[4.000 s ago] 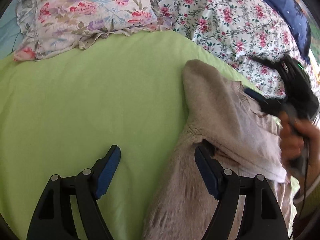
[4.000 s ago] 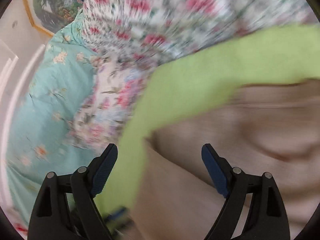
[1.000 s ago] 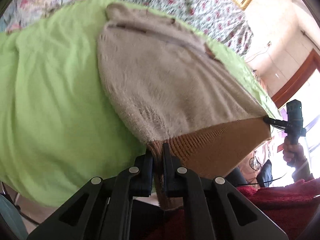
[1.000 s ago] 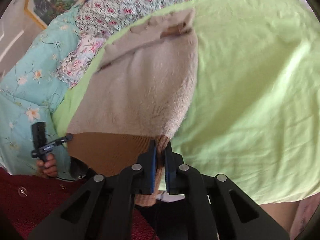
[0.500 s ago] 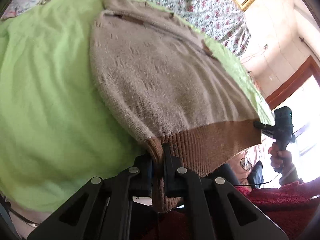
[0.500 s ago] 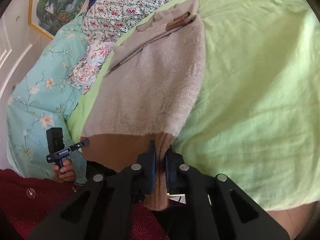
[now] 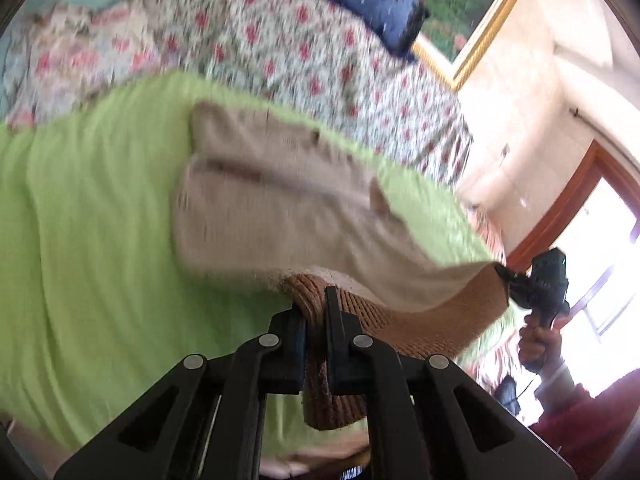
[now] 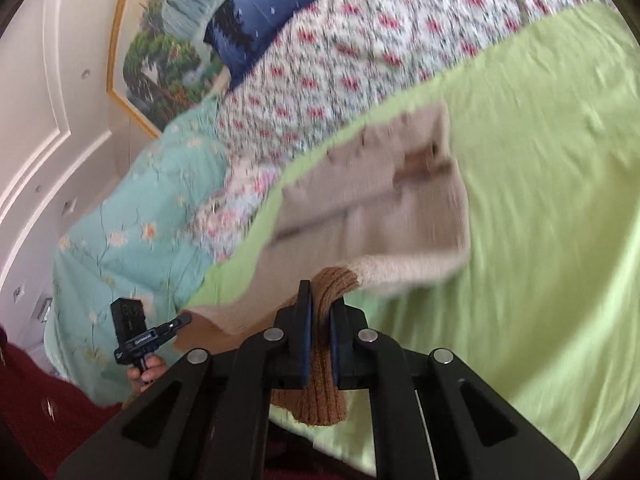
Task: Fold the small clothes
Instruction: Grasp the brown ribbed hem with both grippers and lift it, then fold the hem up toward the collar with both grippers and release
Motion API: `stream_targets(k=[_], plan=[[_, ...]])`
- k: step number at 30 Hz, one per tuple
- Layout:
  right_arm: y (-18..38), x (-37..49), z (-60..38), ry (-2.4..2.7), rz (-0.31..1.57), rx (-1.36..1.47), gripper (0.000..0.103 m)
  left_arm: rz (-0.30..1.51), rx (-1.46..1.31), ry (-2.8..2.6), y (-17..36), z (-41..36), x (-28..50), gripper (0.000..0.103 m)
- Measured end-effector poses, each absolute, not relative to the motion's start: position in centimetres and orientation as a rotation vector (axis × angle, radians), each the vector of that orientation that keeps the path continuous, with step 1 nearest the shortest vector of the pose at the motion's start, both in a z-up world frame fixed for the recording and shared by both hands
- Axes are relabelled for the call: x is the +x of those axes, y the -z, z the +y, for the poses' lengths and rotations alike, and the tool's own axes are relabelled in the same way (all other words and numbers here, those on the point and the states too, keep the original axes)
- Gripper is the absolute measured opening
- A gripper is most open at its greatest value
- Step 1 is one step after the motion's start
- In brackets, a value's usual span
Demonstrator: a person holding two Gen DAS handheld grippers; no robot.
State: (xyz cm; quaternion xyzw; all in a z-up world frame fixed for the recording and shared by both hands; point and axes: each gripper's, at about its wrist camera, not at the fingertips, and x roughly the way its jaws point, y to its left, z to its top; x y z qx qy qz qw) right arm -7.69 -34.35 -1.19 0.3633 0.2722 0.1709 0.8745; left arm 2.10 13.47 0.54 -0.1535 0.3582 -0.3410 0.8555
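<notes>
Two tongs grip one hem: the left tongs (image 7: 316, 312) are clenched on the brown ribbed hem (image 7: 400, 328) at one bottom corner of the sweater (image 7: 280, 208), and the right tongs (image 8: 320, 304) are clenched on the same band at the other corner, each with a tab of rib hanging down between its pads. Holding both corners at once keeps the hem (image 8: 320, 376) stretched between the hands, so the lower half can be carried as one flat panel rather than bunching; that, I judge, is the start of folding bottom toward collar. From the hem the beige knit sags in the air, then lies on the green sheet (image 7: 100, 240) of the bed, its collar end farthest from the tongs. Green sheet shows open on both sides of the sweater (image 8: 380, 208) and beyond the collar, up to where the floral quilt (image 7: 300, 48) and the blue pillow (image 8: 260, 20) begin, so the fold has room to land. Near edge of the bed lies just under the tongs, and the loose hem could slip off there.
</notes>
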Motion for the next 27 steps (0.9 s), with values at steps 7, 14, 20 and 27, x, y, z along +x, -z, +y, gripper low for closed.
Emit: stream_targets(k=[7, 14, 20, 27], plan=[[-2.0, 3.5, -35.9, -0.240, 0.582, 0.687, 0.008, 0.639, -0.298, 0.639, -5.0, 11.0, 11.7, 0.006], [-2.2, 14.7, -37.6, -0.153, 0.628, 0.617, 0.008, 0.660, -0.319, 0.551, -4.8, 8.8, 24.6, 0.006], [2.3, 22.2, -38.0, -0.082, 0.753, 0.563, 0.008, 0.749, -0.302, 0.486, -0.3, 6.7, 33.2, 0.006], [7.1, 24.8, -38.1, -0.055, 0.862, 0.582, 0.017, 0.895, -0.296, 0.426, 6.8, 5.6, 37.7, 0.009]])
